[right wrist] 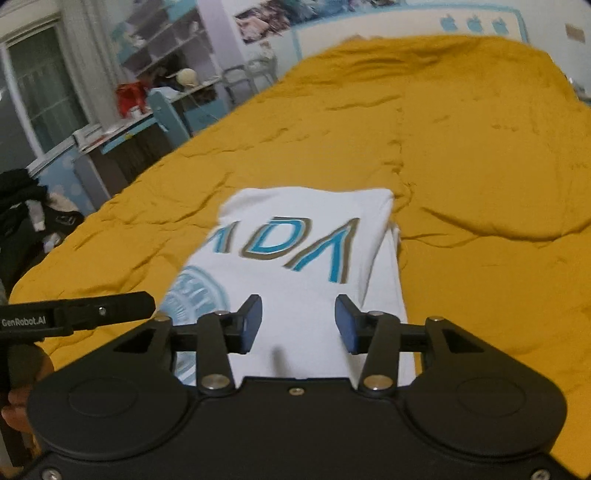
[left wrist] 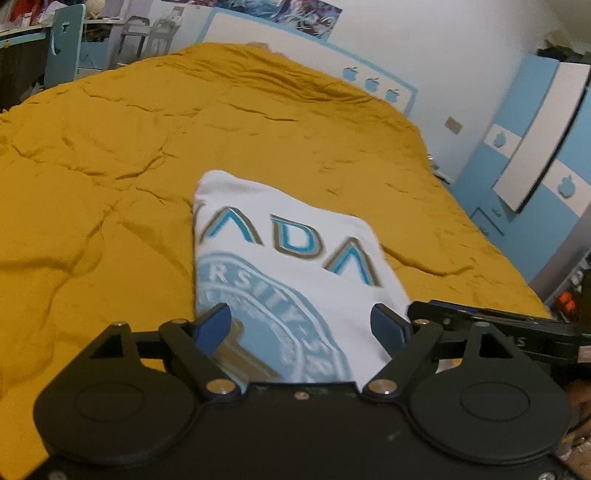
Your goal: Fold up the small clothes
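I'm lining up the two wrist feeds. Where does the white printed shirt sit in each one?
Left wrist view: the white shirt lies lower centre on the mustard bedspread, running down between the open jaws of the left gripper.
Right wrist view: it lies centre, reaching between the open jaws of the right gripper.
Shared landmark: the blue apple shapes on the headboard.

We hold the left gripper (left wrist: 301, 326) level with its blue fingers (left wrist: 214, 326) spread wide. At its three o'clock sits our right gripper (right wrist: 299, 323), also parted, gripping nothing, with the left one at its nine o'clock.
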`<state>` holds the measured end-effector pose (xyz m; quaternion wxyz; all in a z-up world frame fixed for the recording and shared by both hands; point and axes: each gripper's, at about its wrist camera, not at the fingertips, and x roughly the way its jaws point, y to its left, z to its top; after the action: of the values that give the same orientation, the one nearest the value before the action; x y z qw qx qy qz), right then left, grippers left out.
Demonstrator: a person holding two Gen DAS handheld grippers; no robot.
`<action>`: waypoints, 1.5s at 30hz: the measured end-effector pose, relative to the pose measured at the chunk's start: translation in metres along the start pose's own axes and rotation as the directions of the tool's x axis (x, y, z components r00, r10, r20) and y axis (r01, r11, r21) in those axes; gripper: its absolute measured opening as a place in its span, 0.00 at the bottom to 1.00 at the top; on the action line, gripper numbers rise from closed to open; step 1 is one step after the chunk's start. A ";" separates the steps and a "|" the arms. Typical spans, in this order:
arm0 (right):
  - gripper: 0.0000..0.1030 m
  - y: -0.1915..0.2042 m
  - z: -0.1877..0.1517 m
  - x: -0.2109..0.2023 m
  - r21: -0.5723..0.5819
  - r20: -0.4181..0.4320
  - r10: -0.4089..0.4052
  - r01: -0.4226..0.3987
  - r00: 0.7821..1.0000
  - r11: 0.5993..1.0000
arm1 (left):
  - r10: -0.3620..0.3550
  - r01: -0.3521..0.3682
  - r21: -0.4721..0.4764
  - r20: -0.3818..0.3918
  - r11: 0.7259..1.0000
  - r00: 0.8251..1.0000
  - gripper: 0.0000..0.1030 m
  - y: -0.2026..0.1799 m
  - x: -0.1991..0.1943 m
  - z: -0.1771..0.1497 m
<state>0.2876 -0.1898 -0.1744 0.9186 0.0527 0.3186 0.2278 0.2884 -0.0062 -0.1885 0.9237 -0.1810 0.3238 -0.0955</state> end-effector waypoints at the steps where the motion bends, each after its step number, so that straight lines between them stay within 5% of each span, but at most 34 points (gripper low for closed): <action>1: 0.44 0.003 -0.005 -0.005 -0.003 -0.002 -0.003 0.003 1.000 1.000 | -0.007 0.007 -0.007 -0.005 1.000 1.000 0.85 -0.002 -0.004 -0.005; 8: 0.44 0.002 -0.042 -0.005 0.014 -0.063 -0.054 0.055 0.997 0.998 | 0.006 -0.009 -0.028 -0.103 1.000 0.995 0.86 0.004 0.009 -0.036; 18: 0.41 -0.010 -0.059 0.001 0.063 -0.066 -0.057 0.061 0.996 0.996 | 0.060 -0.044 0.120 -0.137 0.992 0.989 0.99 -0.010 0.027 -0.055; 24: 0.46 -0.011 -0.049 -0.011 0.116 -0.033 -0.043 0.046 0.999 0.992 | 0.081 -0.076 0.055 -0.090 0.996 0.993 0.99 -0.013 0.010 -0.045; 30: 0.57 0.002 -0.032 -0.019 0.055 0.070 -0.116 0.112 0.991 0.992 | 0.175 -0.175 -0.003 0.004 0.985 0.985 1.00 -0.009 -0.005 -0.027; 36: 0.65 0.008 -0.024 -0.001 0.031 0.064 -0.145 0.143 0.987 0.989 | 0.275 -0.276 -0.027 -0.043 0.961 0.960 1.00 0.003 0.019 -0.023; 45: 0.70 -0.023 -0.049 0.020 0.138 -0.044 -0.177 0.181 0.983 0.974 | 0.309 -0.313 -0.021 -0.103 0.950 0.945 1.00 0.011 0.040 -0.037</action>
<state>0.2808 -0.2033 -0.2297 0.9243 0.0852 0.3516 0.1219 0.2966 -0.0176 -0.2424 0.9065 -0.1400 0.3953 0.0487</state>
